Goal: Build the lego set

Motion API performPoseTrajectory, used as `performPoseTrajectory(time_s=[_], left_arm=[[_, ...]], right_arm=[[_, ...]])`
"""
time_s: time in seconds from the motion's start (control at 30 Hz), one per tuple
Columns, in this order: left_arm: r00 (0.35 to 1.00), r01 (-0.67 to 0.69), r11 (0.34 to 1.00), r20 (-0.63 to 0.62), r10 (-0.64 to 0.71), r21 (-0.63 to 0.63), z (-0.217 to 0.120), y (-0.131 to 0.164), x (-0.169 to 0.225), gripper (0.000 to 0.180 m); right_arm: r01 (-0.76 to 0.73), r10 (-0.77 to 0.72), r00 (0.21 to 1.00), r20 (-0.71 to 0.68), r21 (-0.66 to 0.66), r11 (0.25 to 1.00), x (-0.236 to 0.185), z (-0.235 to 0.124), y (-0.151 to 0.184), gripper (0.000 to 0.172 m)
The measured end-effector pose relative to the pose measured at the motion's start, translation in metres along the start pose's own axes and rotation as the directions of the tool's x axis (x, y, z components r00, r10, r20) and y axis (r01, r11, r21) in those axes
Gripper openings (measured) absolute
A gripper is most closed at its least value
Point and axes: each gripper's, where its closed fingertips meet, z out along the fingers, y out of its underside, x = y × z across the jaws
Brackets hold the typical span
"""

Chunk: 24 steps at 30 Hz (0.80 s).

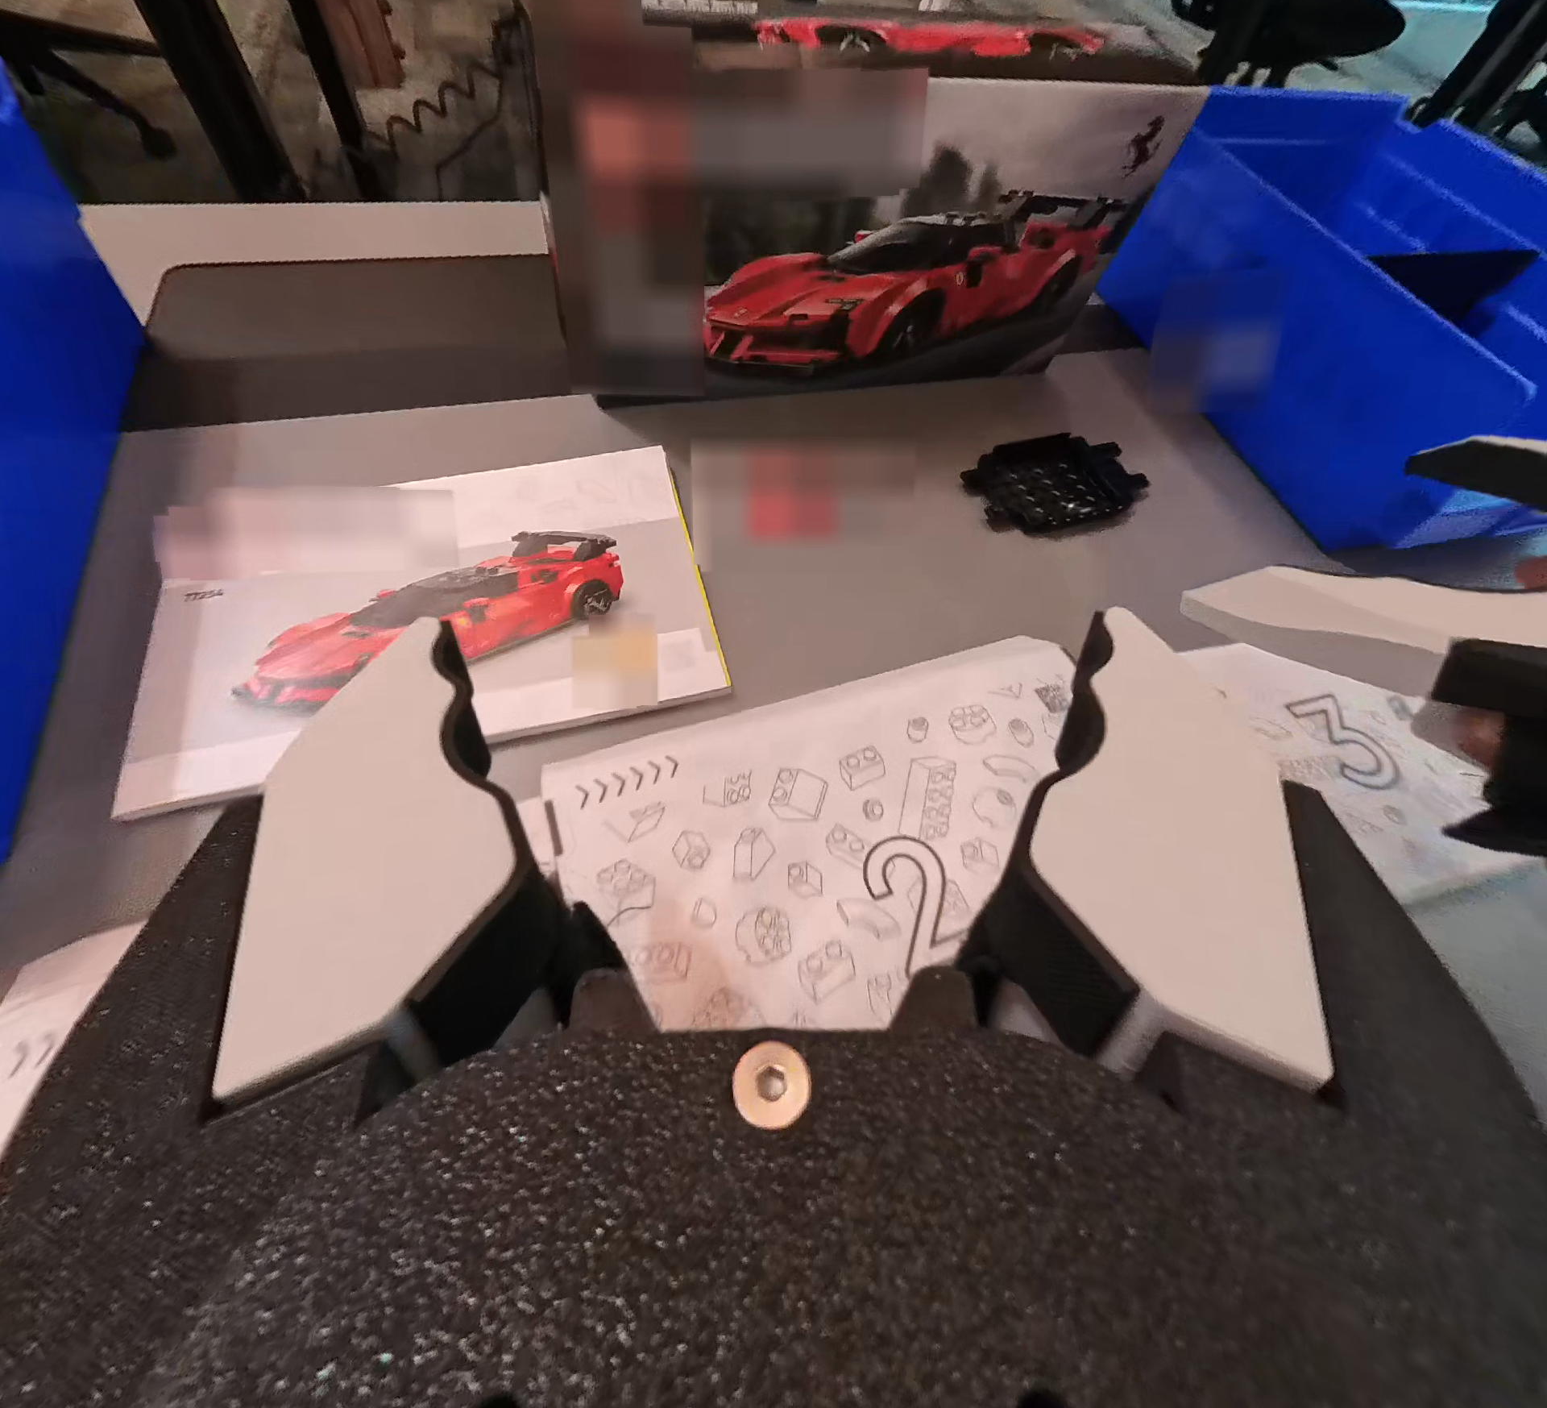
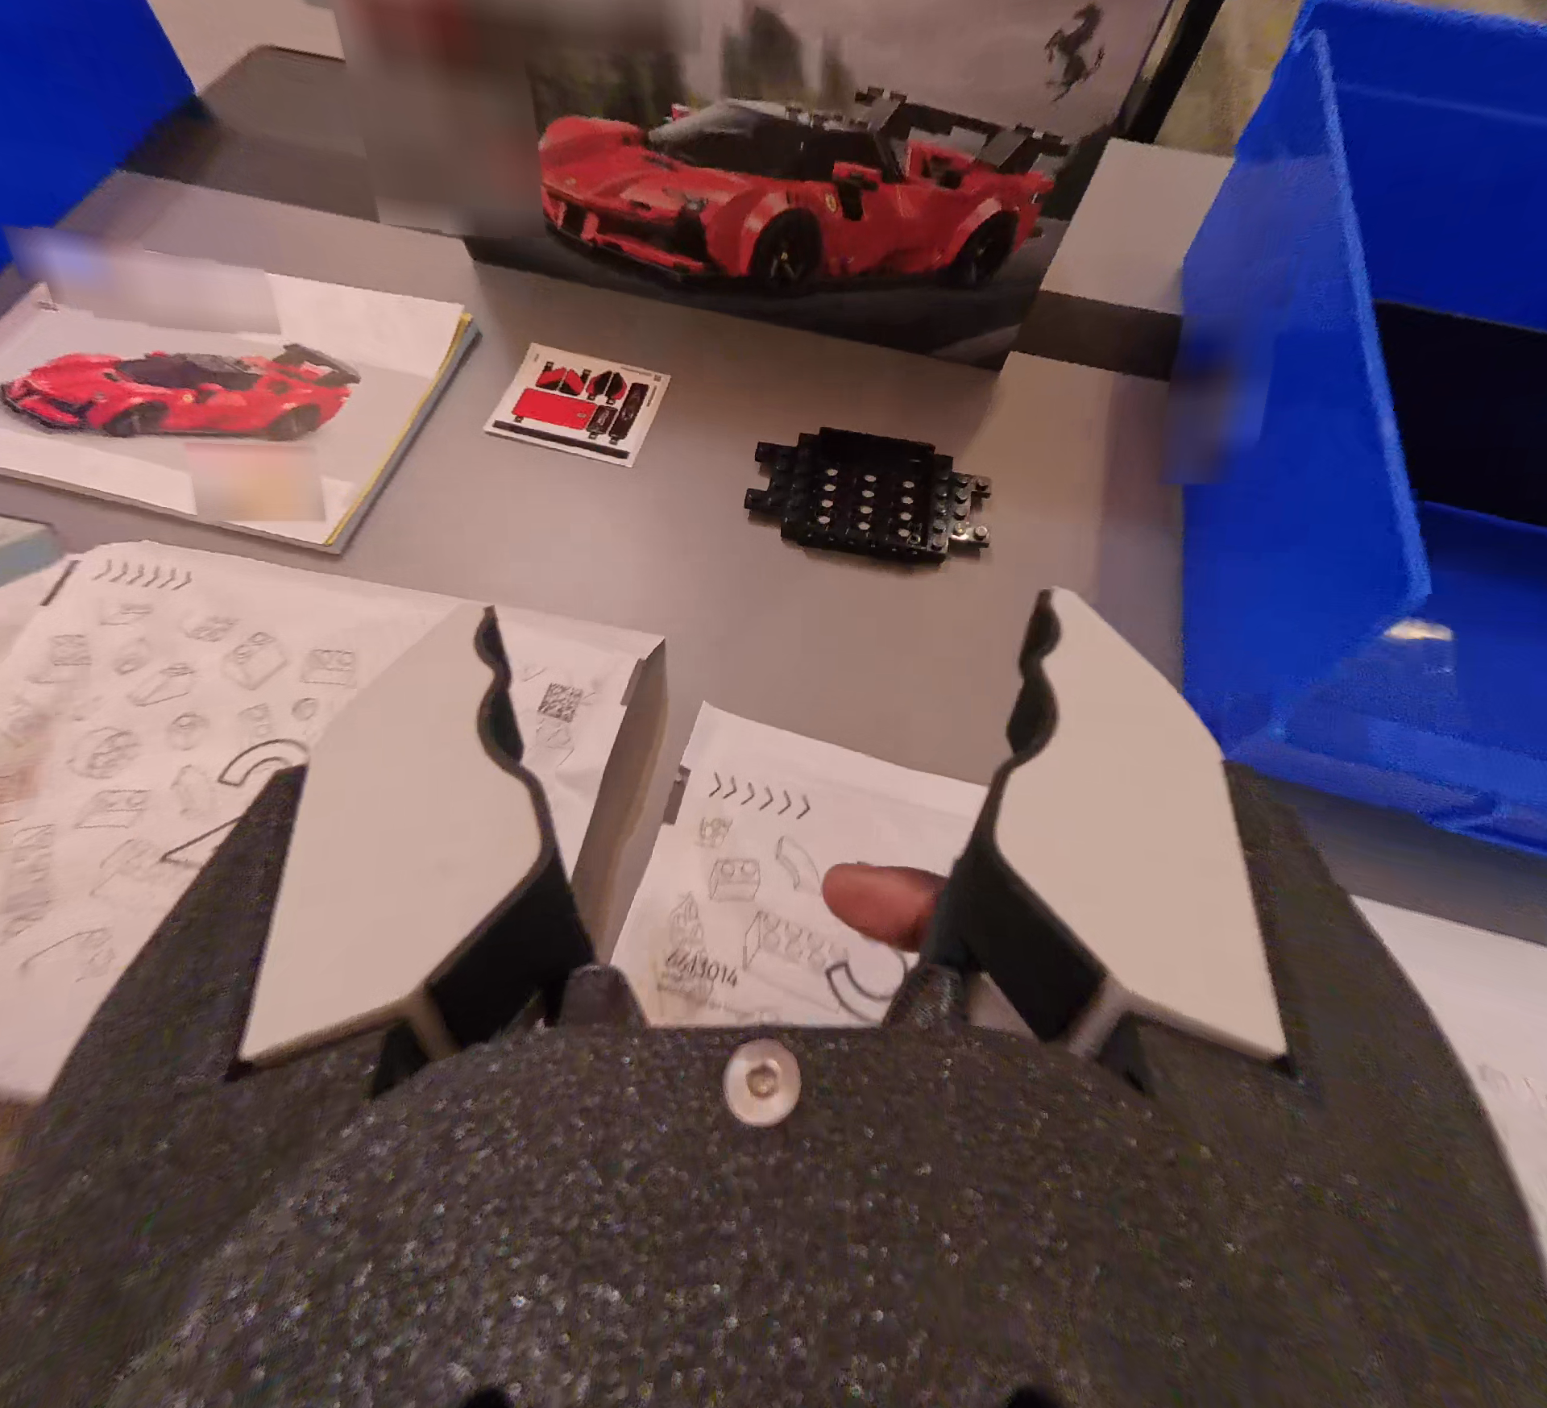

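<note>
Wide-open, empty jaws of both grippers over printed paper bags (image 1: 804, 823), black brick plate (image 2: 866, 497) and blue bin (image 2: 1306, 447) beyond.

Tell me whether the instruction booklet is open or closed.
Closed: the instruction booklet lies flat on the grey table, front cover with the red car facing up.

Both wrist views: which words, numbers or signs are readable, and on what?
Writing is not copied out; its bearers:
Box: emblem, rest blurred over.
Booklet: small print, partly blurred over.
Sticker sheet: too small.
Left paper bag: large numeral, code square.
Right paper bag: small number, part-hidden numeral.
</note>
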Motion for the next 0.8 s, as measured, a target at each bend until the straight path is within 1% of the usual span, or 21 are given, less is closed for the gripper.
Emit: performPoseTrajectory(time_s=[0.1, 0.13, 0.17, 0.2, 0.23, 0.27, 0.3, 0.33, 0.37, 0.43, 0.57, 0.7, 0.8], left_arm=[[1.0, -0.008, 1.0, 0.002, 0.008, -0.027, 0.02, -0.001, 0.002, 0.131], [1.0, -0.008, 1.0, -0.001, 0.008, -0.03, 0.025, -0.002, 0.003, 0.128], [1.0, -0.008, 0.999, -0.013, 0.008, -0.033, 0.03, -0.003, 0.005, 0.122], [0.999, -0.018, 0.999, -0.037, 0.017, -0.032, 0.034, -0.004, 0.01, 0.1], [0.997, -0.038, 0.999, -0.074, 0.036, -0.029, 0.036, -0.004, 0.016, 0.066], [0.991, -0.057, 0.998, -0.12, 0.054, -0.024, 0.038, -0.003, 0.023, 0.026], [0.988, -0.065, 0.998, -0.139, 0.061, -0.025, 0.04, -0.002, 0.028, 0.003], [0.987, -0.084, 0.996, -0.138, 0.078, -0.036, 0.042, 0.002, 0.03, 0.0], [0.987, -0.111, 0.993, -0.122, 0.105, -0.043, 0.044, 0.004, 0.029, 0.0], [0.984, -0.148, 0.987, -0.112, 0.141, -0.059, 0.047, 0.008, 0.031, 0.0], [0.982, -0.174, 0.98, -0.088, 0.166, -0.097, 0.05, 0.014, 0.032, 0.0], [0.98, -0.183, 0.979, -0.092, 0.174, -0.091, 0.049, 0.013, 0.036, 0.0], [0.98, -0.171, 0.982, -0.117, 0.161, -0.081, 0.048, 0.011, 0.044, 0.0]], right_arm=[[-0.009, 0.009, 1.0, 0.023, -0.022, 1.0, 0.004, 0.017, -0.001, 0.094], [-0.016, 0.017, 0.999, 0.038, -0.024, 1.0, 0.004, 0.021, -0.002, 0.087], [-0.017, 0.018, 0.999, 0.049, -0.027, 0.999, 0.003, 0.025, -0.003, 0.08], [-0.014, 0.015, 0.998, 0.056, -0.03, 0.999, 0.003, 0.028, -0.003, 0.075], [-0.007, 0.01, 0.998, 0.063, -0.034, 0.999, 0.002, 0.03, -0.003, 0.058], [0.001, 0.002, 0.997, 0.078, -0.042, 0.999, 0.0, 0.032, -0.002, 0.04], [0.007, -0.002, 0.995, 0.098, -0.053, 0.999, -0.003, 0.033, 0.0, 0.023], [0.021, -0.013, 0.993, 0.12, -0.065, 0.998, -0.006, 0.034, 0.003, 0.005], [0.039, -0.028, 0.991, 0.131, -0.082, 0.996, -0.009, 0.035, 0.006, 0.0], [0.077, -0.061, 0.989, 0.137, -0.113, 0.991, -0.011, 0.036, 0.012, 0.0], [0.068, -0.045, 0.983, 0.176, -0.124, 0.99, -0.019, 0.034, 0.017, 0.0], [0.071, -0.048, 0.982, 0.185, -0.12, 0.99, -0.021, 0.031, 0.017, 0.0], [0.069, -0.051, 0.986, 0.156, -0.115, 0.991, -0.015, 0.029, 0.016, 0.0]])
